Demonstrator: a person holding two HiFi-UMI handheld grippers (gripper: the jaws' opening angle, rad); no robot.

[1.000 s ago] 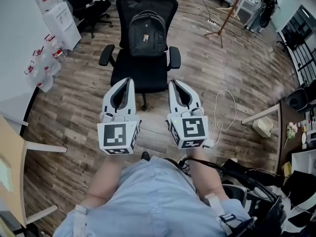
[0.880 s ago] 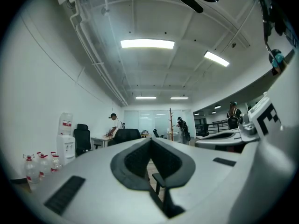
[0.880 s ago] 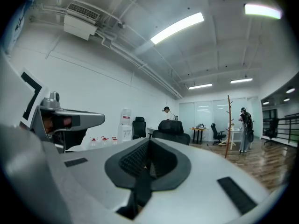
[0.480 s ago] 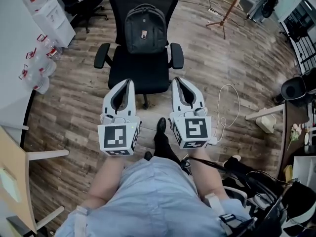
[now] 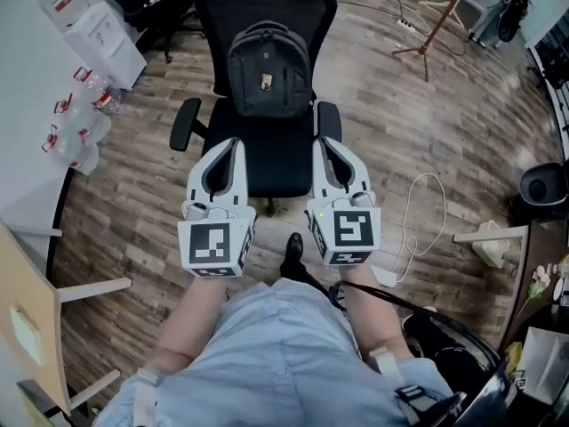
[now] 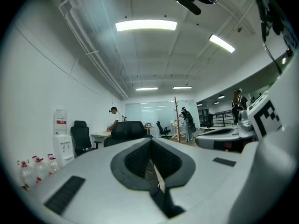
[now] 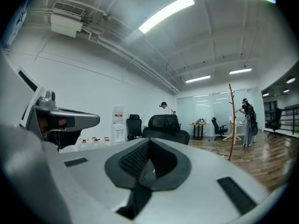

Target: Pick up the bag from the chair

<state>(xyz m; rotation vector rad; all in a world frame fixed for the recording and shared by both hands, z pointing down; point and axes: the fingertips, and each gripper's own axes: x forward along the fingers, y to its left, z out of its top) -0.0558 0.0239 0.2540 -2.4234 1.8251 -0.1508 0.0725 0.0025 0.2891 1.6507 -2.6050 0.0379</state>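
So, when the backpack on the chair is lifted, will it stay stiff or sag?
The backpack looks like soft fabric, so it will probably sag. It stands rounded against the chair backrest, so it may hold some weight. The chair might swivel if tugged.

The head view is taken from above the person, facing forward and steeply down onto the brown wood-plank floor (image 5: 400, 123). The black mesh-backed office chair (image 5: 276, 158) is seen from above at close range, just beyond the left gripper (image 5: 233, 143) and the right gripper (image 5: 322, 143). The left gripper view and the right gripper view are each taken low from the gripper body, facing level along its own jaws into the room, with the jaws filling the lower frame. The chair, the white floor-standing water dispenser (image 6: 61, 139) and the tall wooden coat stand (image 7: 231, 120) are shared by all three views.
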